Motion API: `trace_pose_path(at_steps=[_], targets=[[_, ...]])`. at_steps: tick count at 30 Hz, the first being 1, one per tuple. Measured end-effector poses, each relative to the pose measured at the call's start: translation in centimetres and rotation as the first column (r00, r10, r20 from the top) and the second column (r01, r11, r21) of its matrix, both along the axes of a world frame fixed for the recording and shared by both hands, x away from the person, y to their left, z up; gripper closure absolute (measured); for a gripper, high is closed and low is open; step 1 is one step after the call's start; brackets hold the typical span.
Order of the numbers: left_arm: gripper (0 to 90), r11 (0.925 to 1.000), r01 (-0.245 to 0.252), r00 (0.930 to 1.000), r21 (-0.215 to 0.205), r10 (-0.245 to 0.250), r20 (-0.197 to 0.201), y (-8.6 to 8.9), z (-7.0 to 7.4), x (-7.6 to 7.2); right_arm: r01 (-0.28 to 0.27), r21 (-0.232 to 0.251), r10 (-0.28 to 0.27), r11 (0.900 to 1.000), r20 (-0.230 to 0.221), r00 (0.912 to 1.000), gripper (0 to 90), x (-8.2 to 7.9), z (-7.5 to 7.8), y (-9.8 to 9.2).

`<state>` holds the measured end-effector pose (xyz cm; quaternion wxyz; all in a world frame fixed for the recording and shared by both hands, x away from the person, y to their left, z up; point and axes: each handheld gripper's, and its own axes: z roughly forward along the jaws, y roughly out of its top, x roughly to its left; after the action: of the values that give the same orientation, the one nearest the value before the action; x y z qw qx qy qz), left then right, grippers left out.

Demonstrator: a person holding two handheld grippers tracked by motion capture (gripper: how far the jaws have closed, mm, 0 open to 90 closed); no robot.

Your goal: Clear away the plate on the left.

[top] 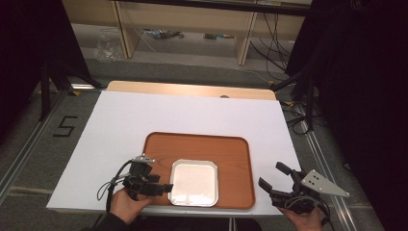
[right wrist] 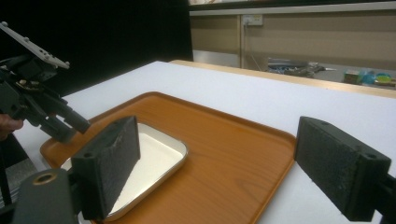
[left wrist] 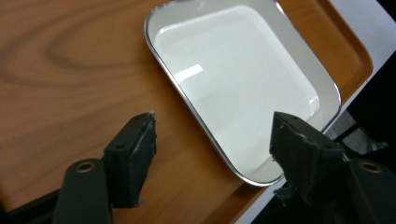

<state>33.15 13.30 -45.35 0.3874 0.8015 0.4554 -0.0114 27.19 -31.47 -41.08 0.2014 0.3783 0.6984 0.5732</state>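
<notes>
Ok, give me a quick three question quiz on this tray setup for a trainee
1. True or false: the white dish lies on the wooden tray.
2. Which tool is nearer the dish: (a) left tool, (b) right tool?
3. Fill in: the jaws of the left tool stand ____ with nothing pressed between them.

Key: 1 true. 2 (a); the right tool sits off the tray's right edge. 3 open.
</notes>
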Motion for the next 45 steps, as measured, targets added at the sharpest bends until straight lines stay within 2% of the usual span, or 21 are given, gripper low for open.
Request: trace_pose_path(at_steps=[1,2,3,4,6,15,16,20,21,22,23,25,27,30,32,35,36,37,38,42,45], targets=[[29.4,0.9998,-0.019,0.9993,-0.010,0.019,0.032,0.0,0.2,-0.1,0.000,0.004,0.000,1.000,0.005,1.0000,15.4,0.0,0.0,0.0],[28.9,0.9998,-0.019,0.9993,-0.010,0.019,0.032,0.0,0.2,-0.1,0.000,0.004,0.000,1.000,0.005,1.0000,15.4,0.0,0.0,0.0],[27.6,0.9992,-0.032,0.9970,-0.023,0.033,0.070,0.2,0.6,-0.3,0.000,0.003,0.000,1.000,0.005,1.0000,15.4,0.0,0.0,0.0],[27.1,0.9992,-0.032,0.9970,-0.023,0.033,0.070,0.2,0.6,-0.3,0.000,0.003,0.000,1.000,0.005,1.0000,15.4,0.0,0.0,0.0],[25.2,0.9990,-0.036,0.9933,-0.026,0.038,0.109,0.5,1.0,-0.4,0.004,-0.041,-0.002,0.999,0.054,0.9985,15.4,0.2,0.0,-0.3],[21.4,0.9932,-0.051,0.9781,-0.105,0.071,0.196,1.3,1.8,-0.9,-0.002,-0.036,0.003,0.999,0.042,0.9991,15.4,0.2,0.0,-0.3],[21.0,0.9918,-0.054,0.9725,-0.116,0.079,0.219,1.6,2.1,-1.1,-0.006,-0.010,0.006,1.000,0.006,1.0000,15.4,0.0,0.0,-0.1],[21.0,0.9903,-0.054,0.9677,-0.128,0.084,0.238,1.9,2.3,-1.3,-0.007,-0.009,0.007,1.000,0.007,1.0000,15.4,0.0,0.0,-0.1],[21.0,0.9883,-0.067,0.9635,-0.137,0.100,0.248,2.2,2.6,-1.5,0.001,-0.037,0.000,0.999,0.040,0.9992,15.4,0.2,0.0,-0.3],[21.0,0.9883,-0.067,0.9635,-0.137,0.100,0.248,2.2,2.6,-1.5,0.001,-0.037,0.000,0.999,0.040,0.9992,15.4,0.2,0.0,-0.3],[21.0,0.9880,-0.077,0.9594,-0.134,0.110,0.260,2.4,2.7,-1.7,-0.007,-0.012,0.007,1.000,0.007,1.0000,15.4,0.0,0.0,-0.1],[21.1,0.9867,-0.077,0.9557,-0.143,0.114,0.271,2.7,2.9,-1.8,-0.010,-0.008,0.010,1.000,0.001,1.0000,15.4,0.0,0.0,-0.1],[21.1,0.9865,-0.083,0.9519,-0.141,0.121,0.282,3.0,3.1,-2.1,0.000,-0.040,0.002,0.999,0.044,0.9990,15.4,0.2,0.0,-0.3],[21.0,0.9856,-0.079,0.9481,-0.149,0.121,0.294,3.3,3.2,-2.2,0.000,-0.033,0.001,0.999,0.041,0.9992,15.4,0.2,-0.1,-0.2],[21.1,0.9852,-0.076,0.9404,-0.154,0.122,0.318,3.7,3.4,-2.5,0.000,-0.030,0.001,1.000,0.031,0.9995,15.3,0.2,-0.1,-0.1],[20.6,0.9831,-0.083,0.9346,-0.163,0.134,0.330,4.0,3.5,-2.8,-0.001,-0.035,0.002,0.999,0.040,0.9992,15.3,0.1,-0.1,-0.1],[20.3,0.9831,-0.083,0.9346,-0.163,0.134,0.330,4.0,3.5,-2.8,-0.001,-0.035,0.002,0.999,0.040,0.9992,15.3,0.1,-0.1,-0.1],[20.3,0.9828,-0.084,0.9334,-0.165,0.136,0.332,4.1,3.5,-2.9,-0.010,-0.009,0.010,1.000,0.003,0.9999,15.3,0.0,-0.1,0.1],[19.8,0.9818,-0.091,0.9311,-0.167,0.143,0.336,4.3,3.6,-3.1,-0.005,-0.034,0.006,0.999,0.026,0.9997,15.3,0.0,-0.1,-0.1],[18.6,0.9825,-0.082,0.9246,-0.167,0.137,0.355,4.8,3.7,-3.3,-0.008,-0.037,0.009,0.999,0.022,0.9997,15.3,-0.1,-0.1,0.0],[16.9,0.9817,-0.089,0.9259,-0.169,0.144,0.349,4.9,3.7,-3.5,-0.010,-0.039,0.011,0.999,0.027,0.9996,15.3,-0.1,-0.1,-0.1]])
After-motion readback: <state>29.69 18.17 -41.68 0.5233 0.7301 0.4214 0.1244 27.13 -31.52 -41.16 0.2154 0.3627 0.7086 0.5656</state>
